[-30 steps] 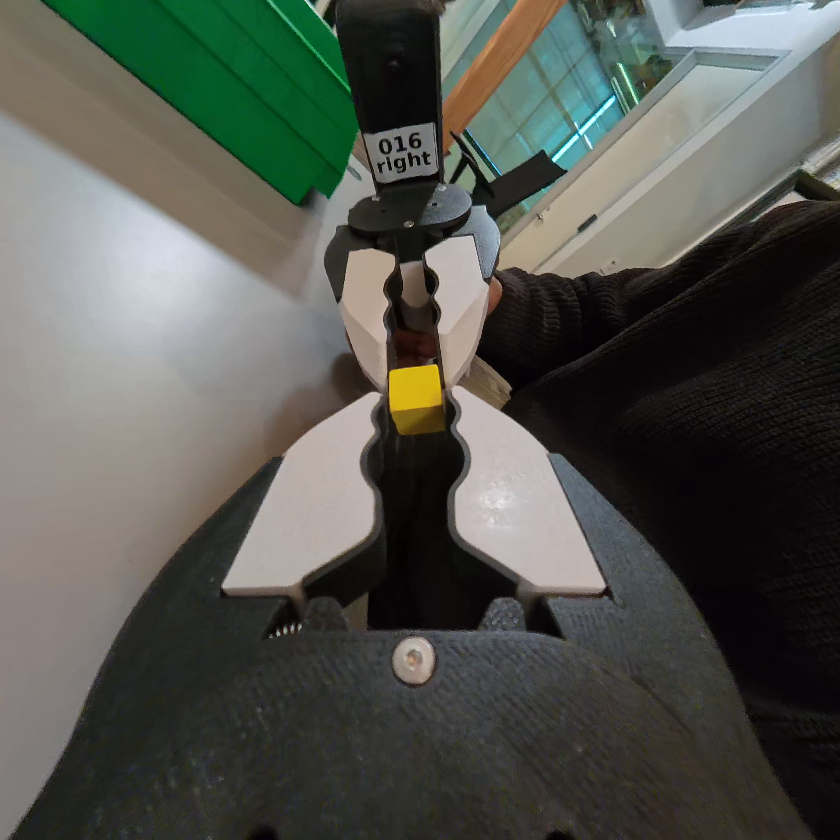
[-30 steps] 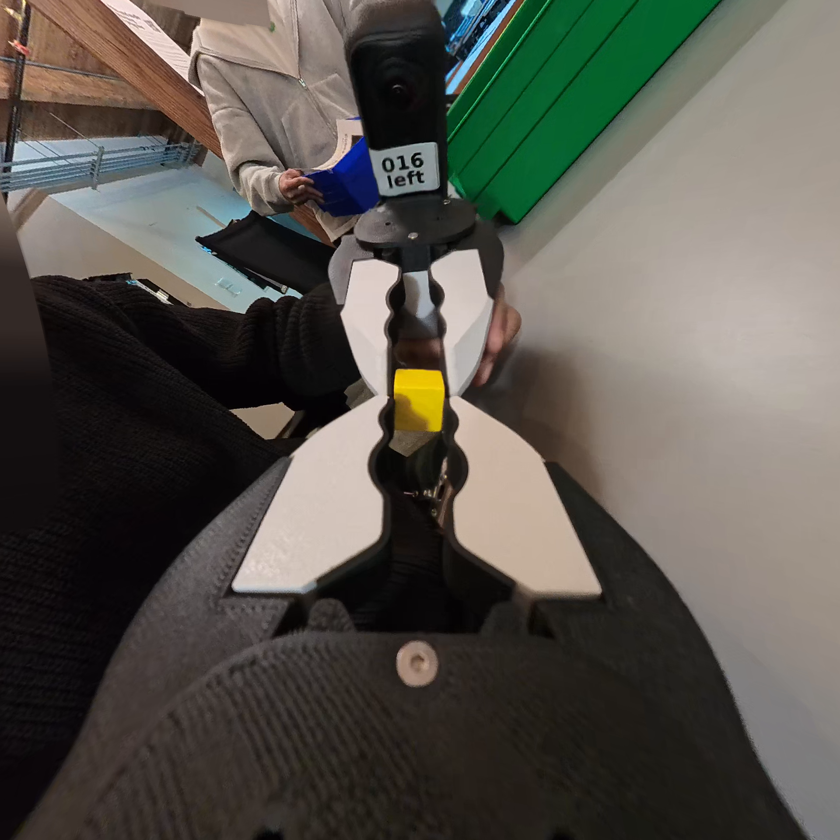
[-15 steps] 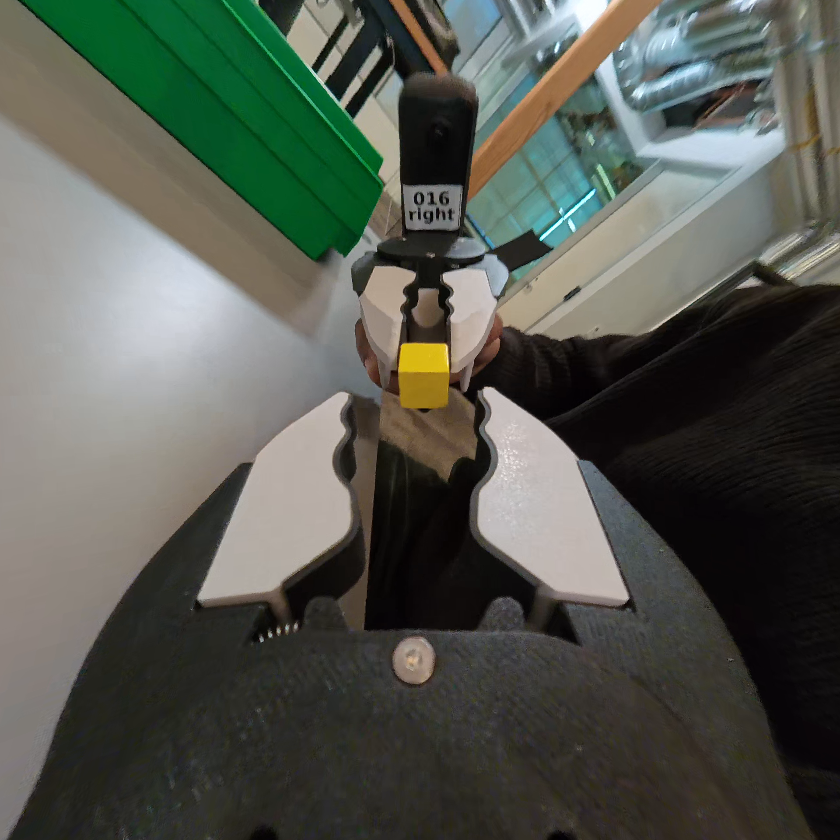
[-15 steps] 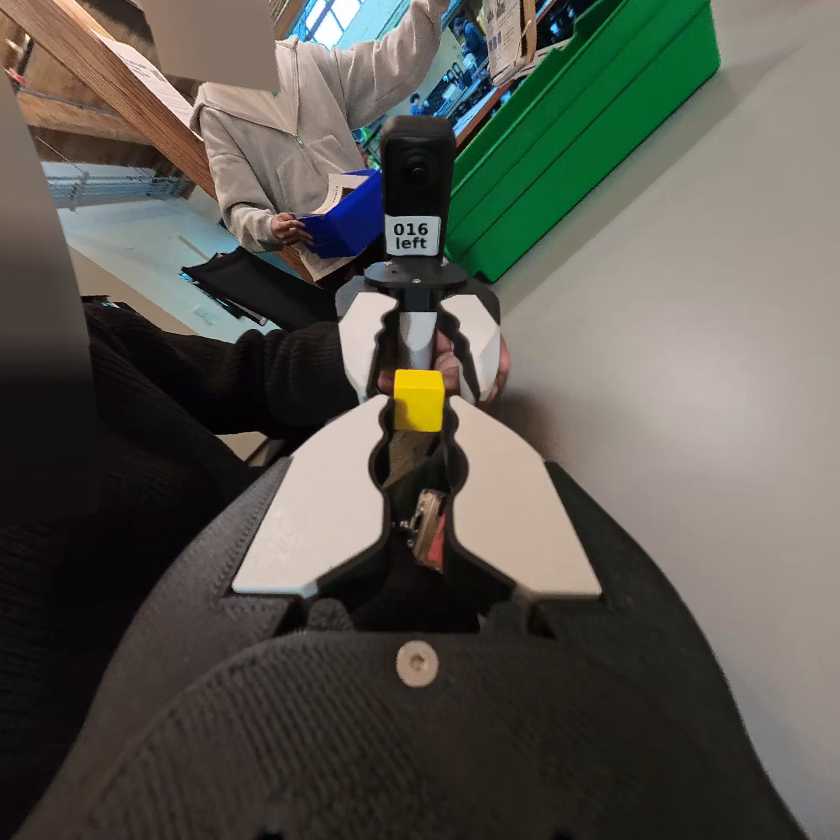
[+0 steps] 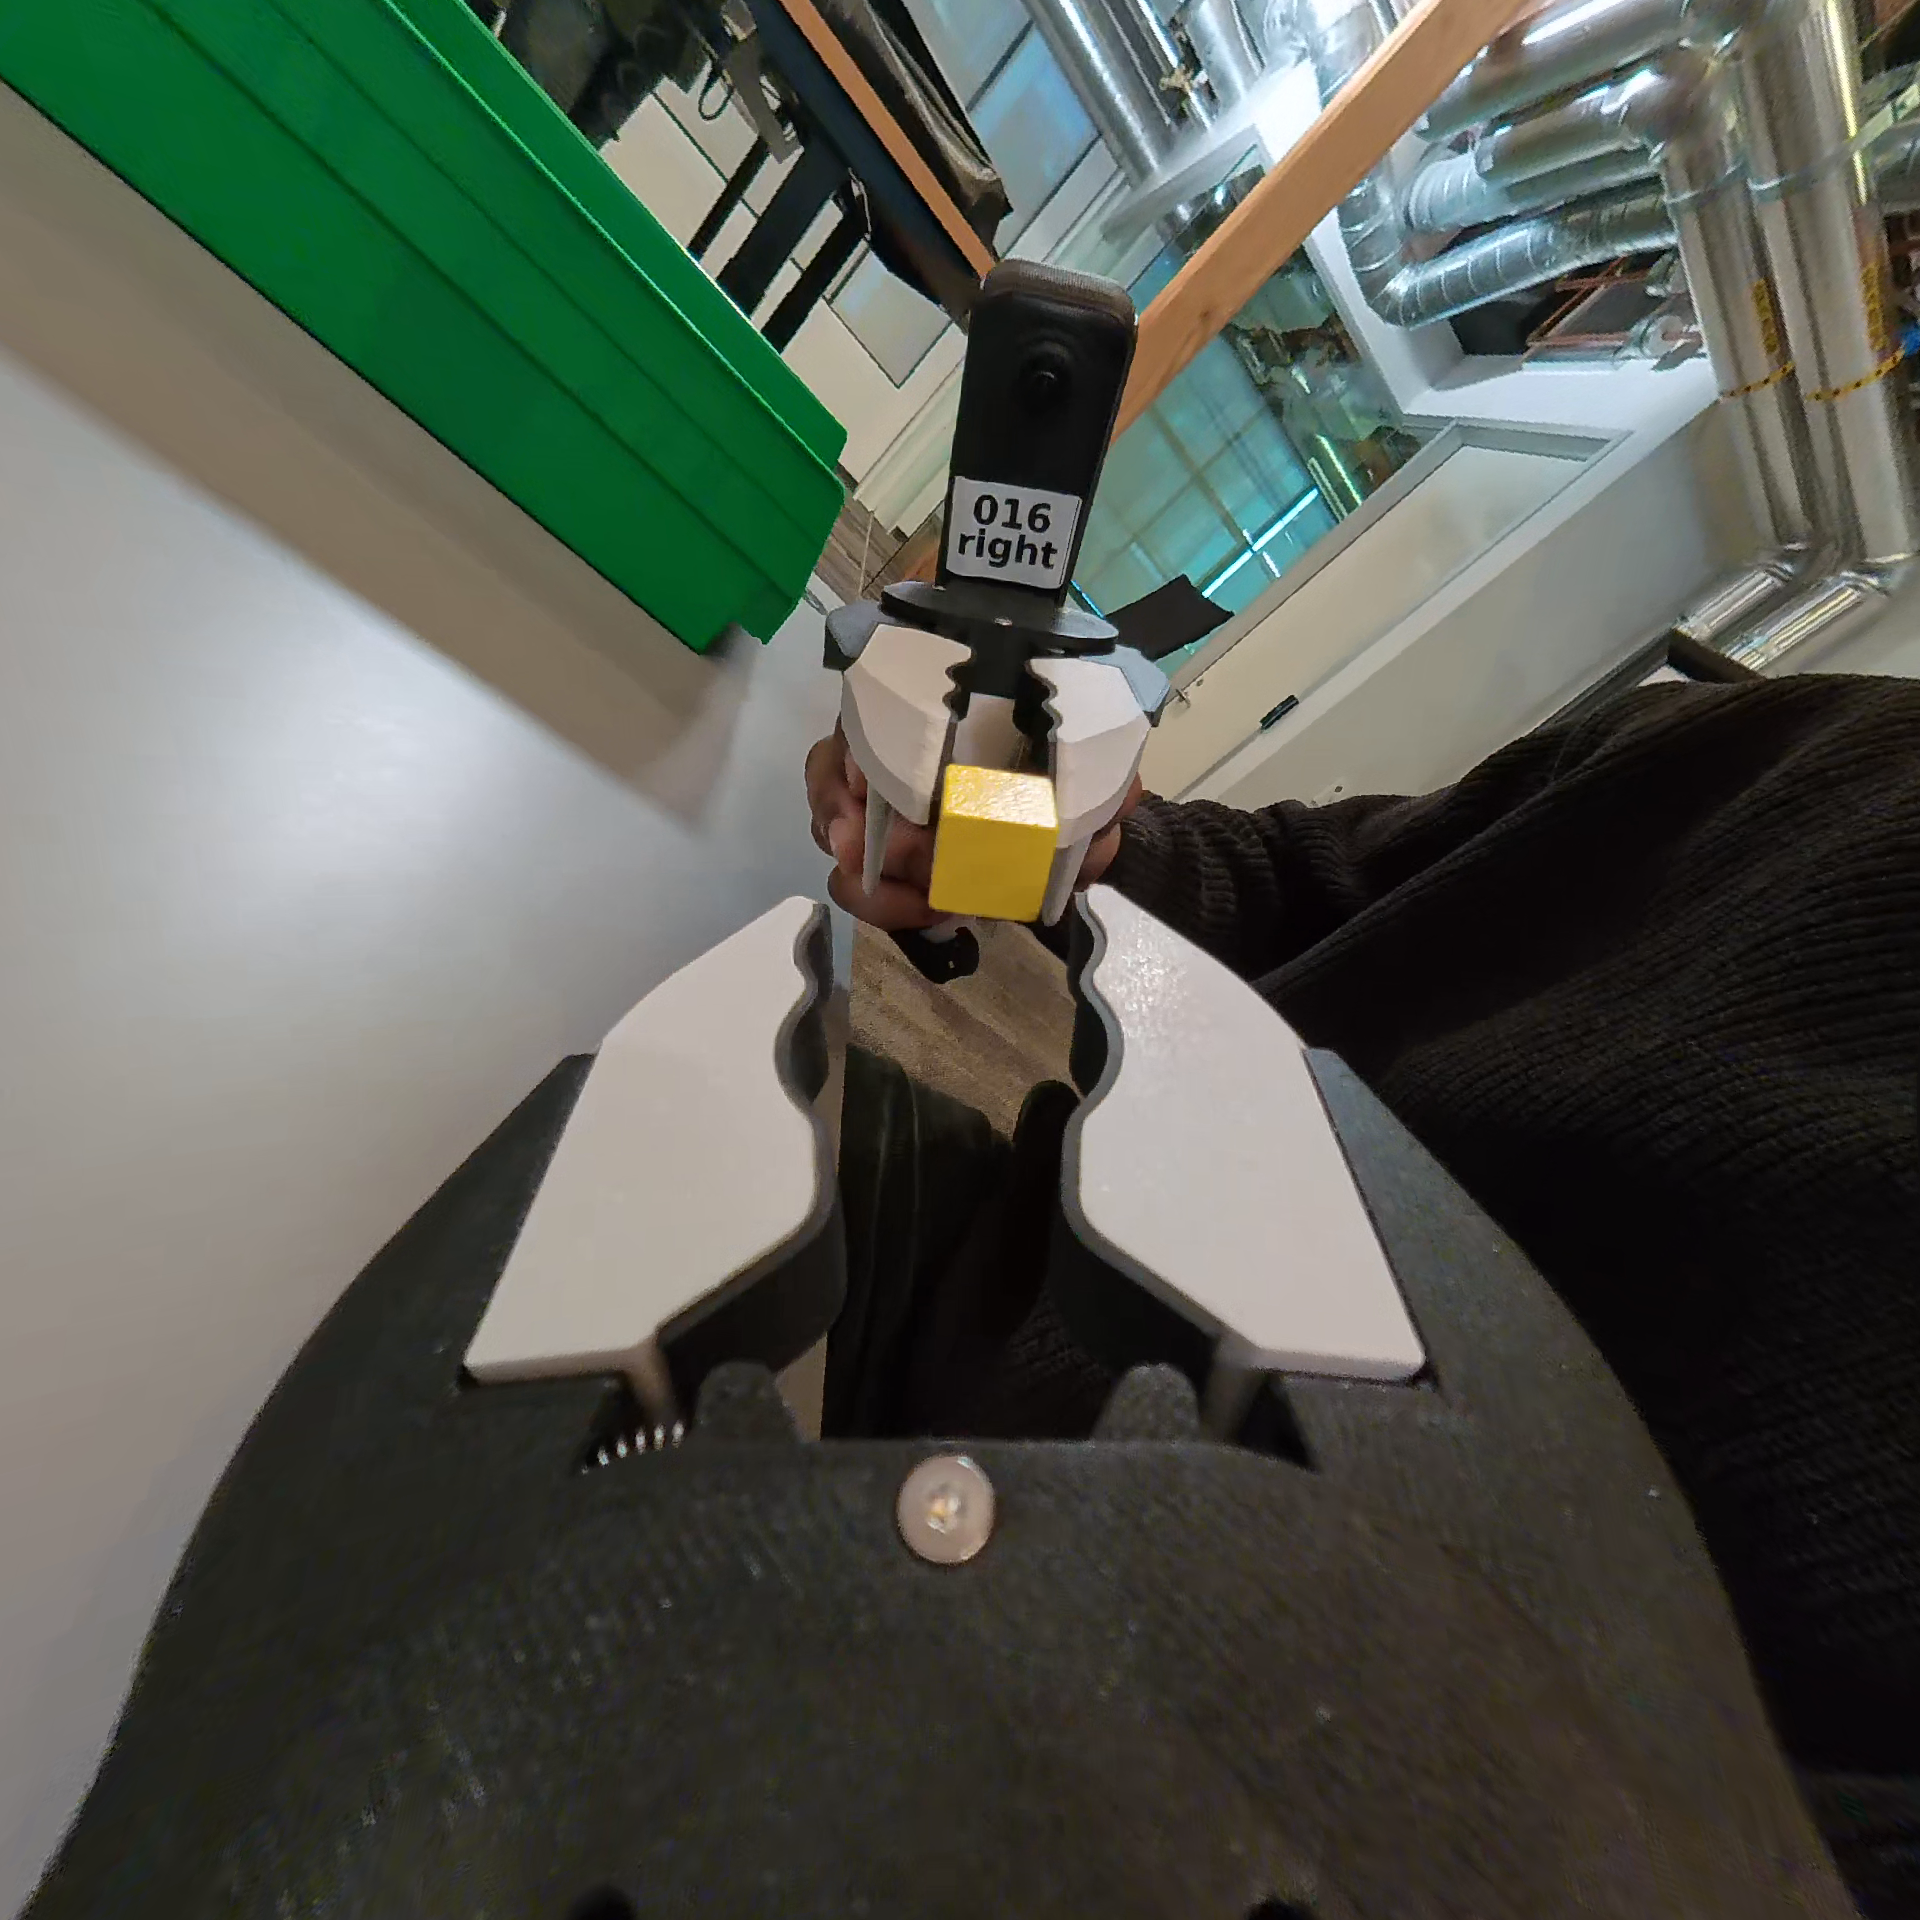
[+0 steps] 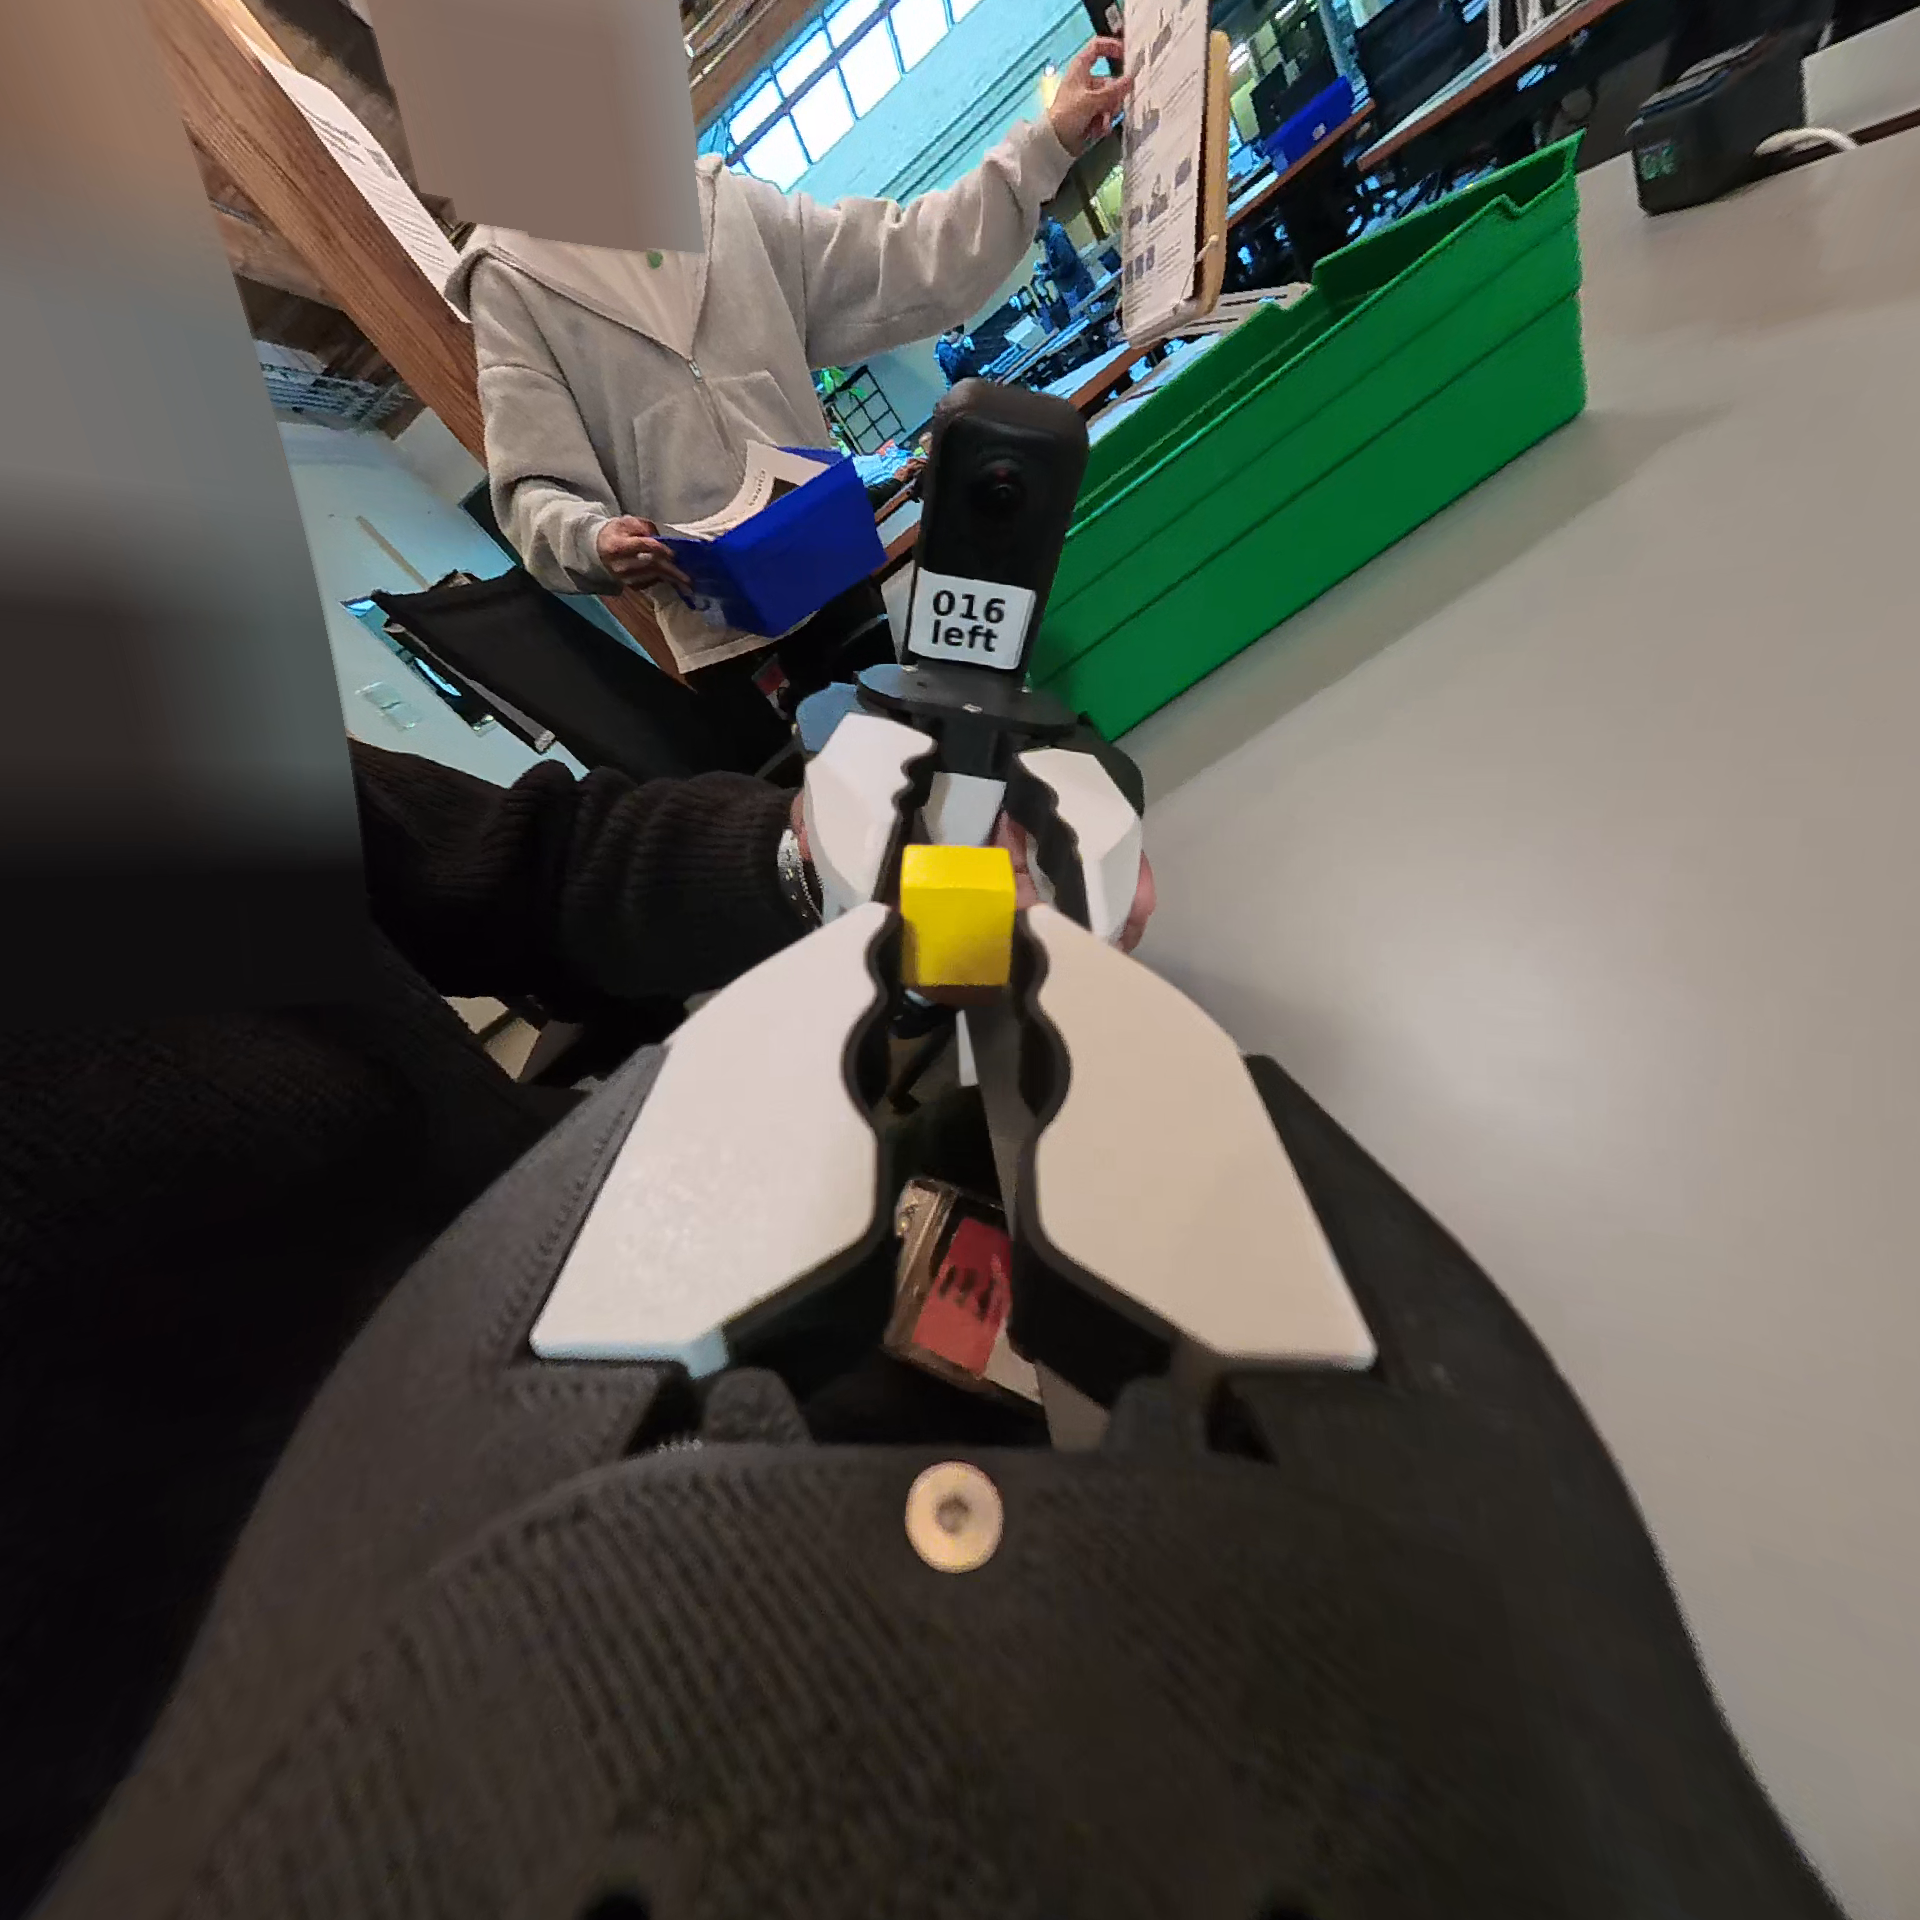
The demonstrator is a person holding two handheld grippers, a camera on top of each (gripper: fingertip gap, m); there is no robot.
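A small yellow cube [image 5: 992, 842] is held in the air between the two fingers of my right gripper [image 6: 956, 925], which is shut on it. The cube [image 6: 956, 914] fills the tip of that gripper. My left gripper [image 5: 951, 930] is open and empty, its fingertips just short of the cube and apart from it. The two grippers point at each other, nose to nose. The right gripper [image 5: 982, 868] shows facing me in the left wrist view, and the left gripper [image 6: 971, 847] shows open behind the cube in the right wrist view.
A grey table [image 6: 1558, 935] lies beside both grippers, and a green tray [image 6: 1299, 468] stands on it farther off; the tray [image 5: 416, 260] also shows in the left wrist view. A person in a grey hoodie holds a blue box [image 6: 790, 540] behind. Black sleeves are close by.
My left gripper has opened and let go of the yellow cube. The two grippers have drawn apart. The cube has stayed in the right gripper.
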